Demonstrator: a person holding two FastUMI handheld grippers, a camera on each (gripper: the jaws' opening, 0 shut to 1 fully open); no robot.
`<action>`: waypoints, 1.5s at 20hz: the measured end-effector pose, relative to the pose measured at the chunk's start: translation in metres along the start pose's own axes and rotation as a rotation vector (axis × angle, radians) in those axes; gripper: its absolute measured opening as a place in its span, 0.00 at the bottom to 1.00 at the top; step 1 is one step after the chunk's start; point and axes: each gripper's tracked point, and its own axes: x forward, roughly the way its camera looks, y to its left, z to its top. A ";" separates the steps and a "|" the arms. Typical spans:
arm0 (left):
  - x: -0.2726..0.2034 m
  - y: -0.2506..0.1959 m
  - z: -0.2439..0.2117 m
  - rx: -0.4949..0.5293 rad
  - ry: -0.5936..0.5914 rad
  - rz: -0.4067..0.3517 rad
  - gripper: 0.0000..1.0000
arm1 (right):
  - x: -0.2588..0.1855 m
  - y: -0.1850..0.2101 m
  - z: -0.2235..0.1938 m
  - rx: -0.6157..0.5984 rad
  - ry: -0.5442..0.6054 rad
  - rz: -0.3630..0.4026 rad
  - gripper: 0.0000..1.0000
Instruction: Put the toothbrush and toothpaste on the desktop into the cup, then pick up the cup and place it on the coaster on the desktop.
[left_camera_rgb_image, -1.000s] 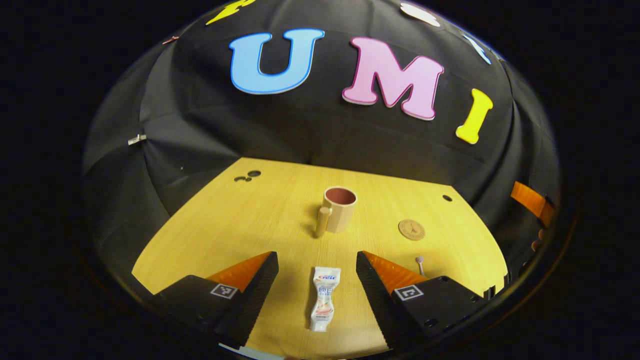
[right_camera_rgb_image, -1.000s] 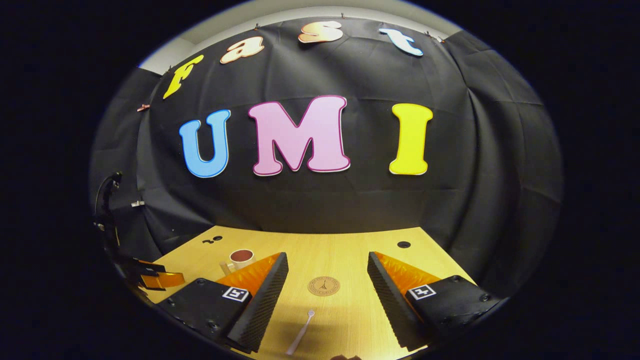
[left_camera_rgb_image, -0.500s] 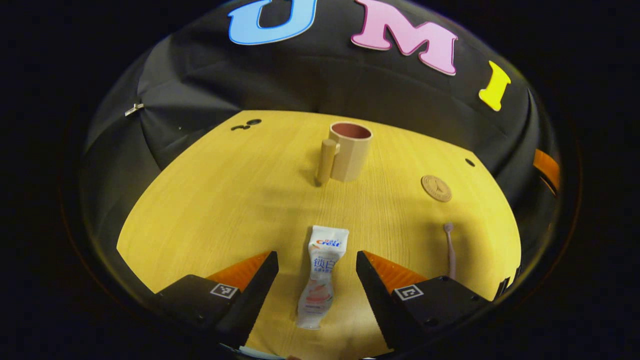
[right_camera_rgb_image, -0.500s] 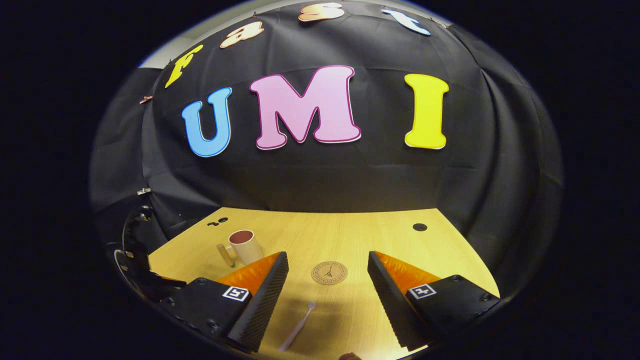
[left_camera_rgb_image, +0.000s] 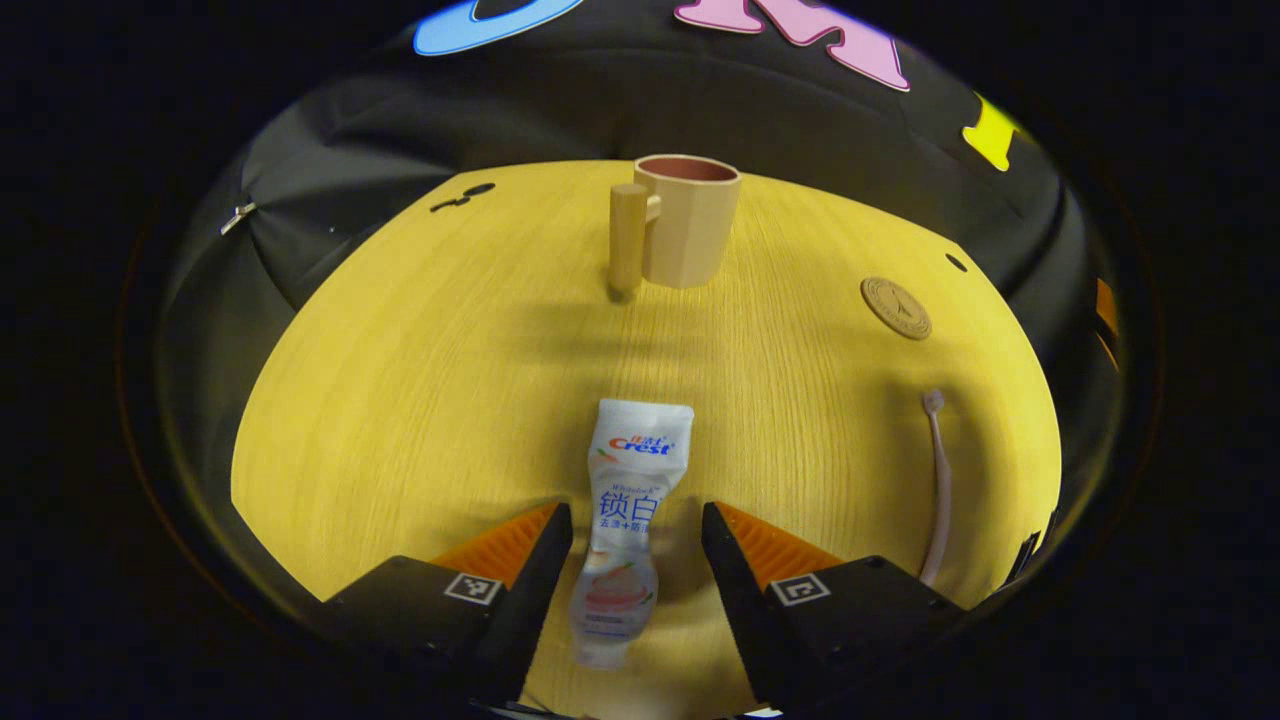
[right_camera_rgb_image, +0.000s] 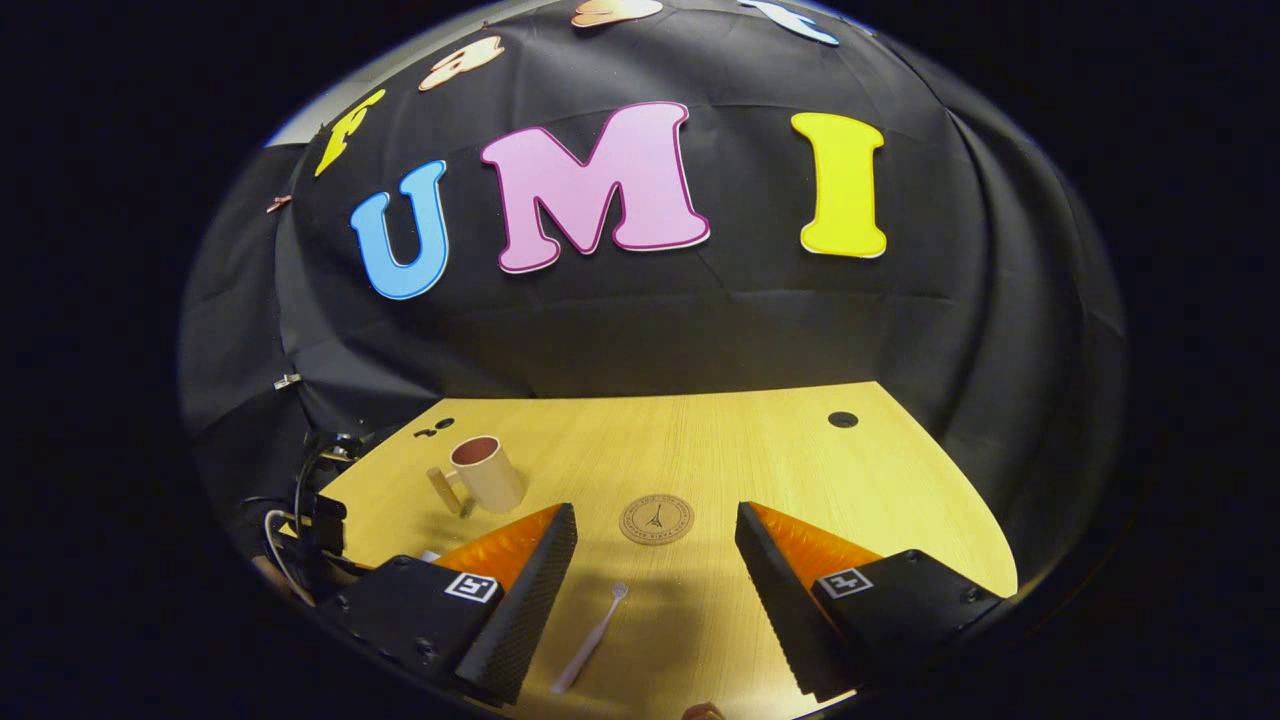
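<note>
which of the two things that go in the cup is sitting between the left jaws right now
The toothpaste: it lies flat between the left gripper's open jaws. The toothbrush lies off to the side, near the coaster.

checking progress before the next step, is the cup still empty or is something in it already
Looks empty: the cup stands upright with nothing sticking out, while the toothpaste and toothbrush lie on the desk.

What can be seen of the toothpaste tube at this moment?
The toothpaste tube is a small white soft tube with printed blue and orange graphics, looking like plastic. It lies flat on the wooden desktop, its wide crimped end pointing toward the cup and its narrow cap end nearest the camera. Its lower half sits between the open fingers of the left gripper, which flank it without visibly pressing on it. Nothing else touches it.
</note>
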 end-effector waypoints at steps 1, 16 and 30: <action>0.000 0.001 0.002 0.010 -0.002 0.006 0.77 | -0.001 0.000 -0.004 -0.002 0.009 -0.001 0.99; -0.018 -0.003 -0.008 0.057 0.021 -0.145 0.24 | -0.010 0.024 -0.087 0.140 0.356 -0.111 0.99; -0.095 0.009 -0.039 -0.014 -0.050 -0.249 0.24 | 0.020 0.044 -0.165 0.084 0.618 -0.265 0.99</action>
